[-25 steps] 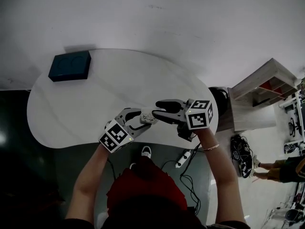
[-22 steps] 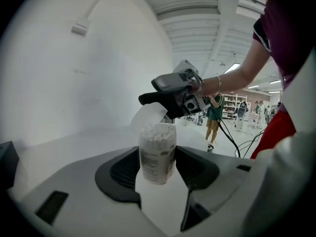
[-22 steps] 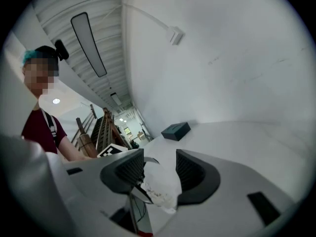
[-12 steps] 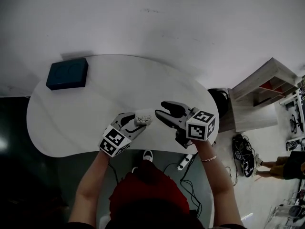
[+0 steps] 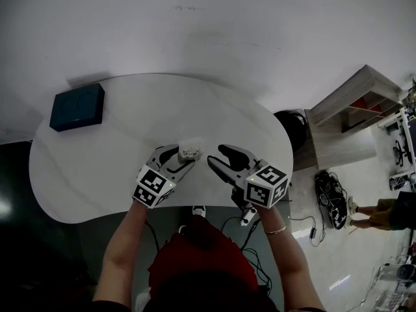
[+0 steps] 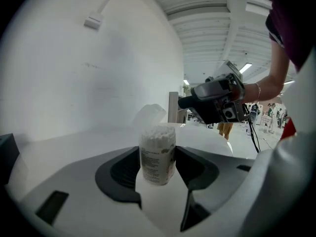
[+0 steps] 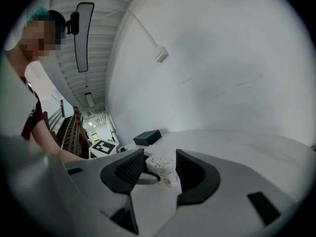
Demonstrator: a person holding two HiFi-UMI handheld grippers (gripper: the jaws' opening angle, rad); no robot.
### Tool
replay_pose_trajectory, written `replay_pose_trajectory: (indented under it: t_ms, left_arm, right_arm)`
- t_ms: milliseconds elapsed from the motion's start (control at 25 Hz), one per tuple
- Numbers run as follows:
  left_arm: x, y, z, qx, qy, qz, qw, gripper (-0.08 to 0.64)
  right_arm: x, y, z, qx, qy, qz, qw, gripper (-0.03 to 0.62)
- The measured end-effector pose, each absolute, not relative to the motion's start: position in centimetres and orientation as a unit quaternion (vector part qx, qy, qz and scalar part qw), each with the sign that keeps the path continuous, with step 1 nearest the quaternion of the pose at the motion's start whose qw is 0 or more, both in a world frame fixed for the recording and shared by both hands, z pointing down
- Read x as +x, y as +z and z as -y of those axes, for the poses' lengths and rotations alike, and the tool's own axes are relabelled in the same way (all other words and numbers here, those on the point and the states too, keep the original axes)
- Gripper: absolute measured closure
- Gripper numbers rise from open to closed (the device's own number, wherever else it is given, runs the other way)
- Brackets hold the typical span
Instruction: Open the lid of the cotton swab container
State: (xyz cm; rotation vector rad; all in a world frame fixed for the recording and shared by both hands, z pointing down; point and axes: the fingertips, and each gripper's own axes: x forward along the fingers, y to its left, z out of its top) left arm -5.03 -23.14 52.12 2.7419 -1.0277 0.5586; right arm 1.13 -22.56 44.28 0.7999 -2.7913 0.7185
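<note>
The cotton swab container (image 5: 190,151) is a small clear tub with a printed label and white swab heads showing at its top. My left gripper (image 5: 185,156) is shut on its sides and holds it upright just over the white table (image 5: 97,148). In the left gripper view the container (image 6: 157,154) fills the gap between the pads, and its clear lid (image 6: 150,113) stands tilted back behind the swabs. My right gripper (image 5: 216,155) is open with nothing between its jaws, a short way right of the container. In the right gripper view the container (image 7: 163,172) lies beyond the jaws.
A dark blue box (image 5: 77,106) lies at the table's far left. A white wall runs behind the table. A wooden shelf unit (image 5: 351,109) stands to the right, with cables and a power strip (image 5: 248,216) on the floor near the table's front edge.
The right gripper's tips were at the container a second ago; they have drawn back to the right and toward the front edge. The left gripper has shifted slightly left with the container.
</note>
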Motion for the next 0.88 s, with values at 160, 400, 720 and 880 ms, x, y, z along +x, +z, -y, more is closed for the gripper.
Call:
replay_pose_trajectory:
  t_ms: [160,400,720,880]
  left_arm:
    - [-4.3,52.3,24.6,0.916,0.186,0.347,0.077,0.316]
    - [-3.8,52.8,26.3,0.911,0.189,0.358,0.075,0.318]
    - [-3.2,53.8,28.4,0.905,0.200,0.369,0.072,0.319]
    - [-3.2,54.4,29.0,0.903,0.208,0.370,0.071,0.321]
  right_arm:
    - [1.8,45.0,22.7,0.279,0.245,0.926,0.069,0.377]
    - [2.2,46.1,23.2,0.291,0.256,0.920,0.066,0.380]
    - [2.6,47.4,23.6,0.292,0.258,0.917,0.080,0.383]
    - [2.9,47.8,24.0,0.292,0.267,0.915,0.076,0.385]
